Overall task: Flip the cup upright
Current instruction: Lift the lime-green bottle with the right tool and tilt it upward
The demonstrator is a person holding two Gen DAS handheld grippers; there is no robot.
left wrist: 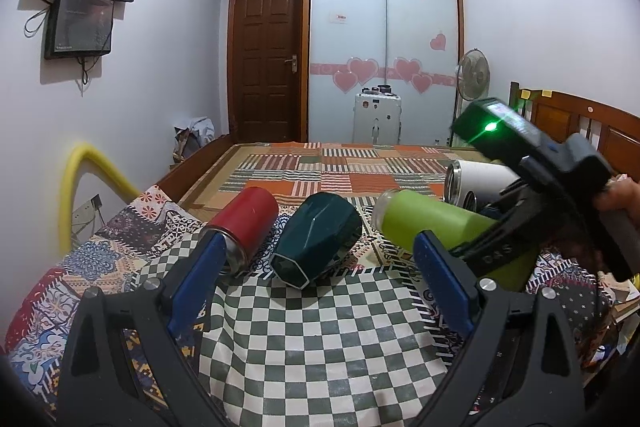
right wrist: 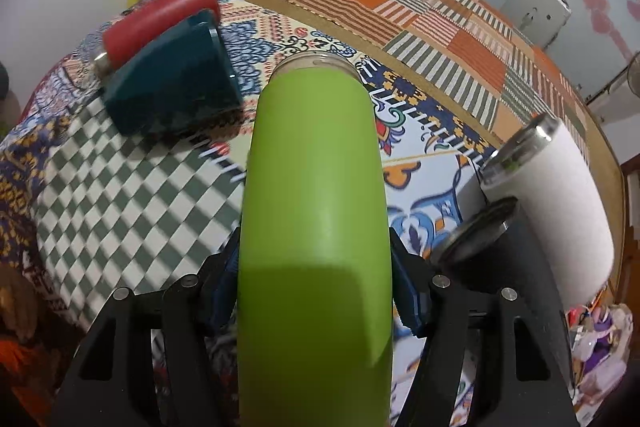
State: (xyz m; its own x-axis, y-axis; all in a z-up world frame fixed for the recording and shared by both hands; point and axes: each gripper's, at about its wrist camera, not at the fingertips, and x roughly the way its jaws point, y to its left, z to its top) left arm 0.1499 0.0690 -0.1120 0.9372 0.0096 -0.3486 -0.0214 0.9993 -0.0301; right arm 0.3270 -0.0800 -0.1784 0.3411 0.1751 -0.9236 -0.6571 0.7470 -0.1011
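A lime green cup (right wrist: pixel 316 187) is clamped between my right gripper's blue pads (right wrist: pixel 410 303), lying sideways with its mouth pointing away. In the left wrist view the green cup (left wrist: pixel 432 223) sits tilted at right with the right gripper (left wrist: pixel 492 243) shut around it. My left gripper (left wrist: pixel 320 275) is open and empty, its blue pads (left wrist: pixel 196 279) spread above the checkered cloth, in front of a dark teal faceted cup (left wrist: pixel 316 243) lying on its side. A red cup (left wrist: pixel 244 227) lies on its side to the left.
A white cup (right wrist: pixel 560 195) and a black cup (right wrist: pixel 492 255) lie at right on the patterned cloth (right wrist: pixel 420 155). A checkered cloth (left wrist: pixel 312 347) covers the near surface. A bed with patchwork cover (left wrist: pixel 320 167), door and wardrobe lie beyond.
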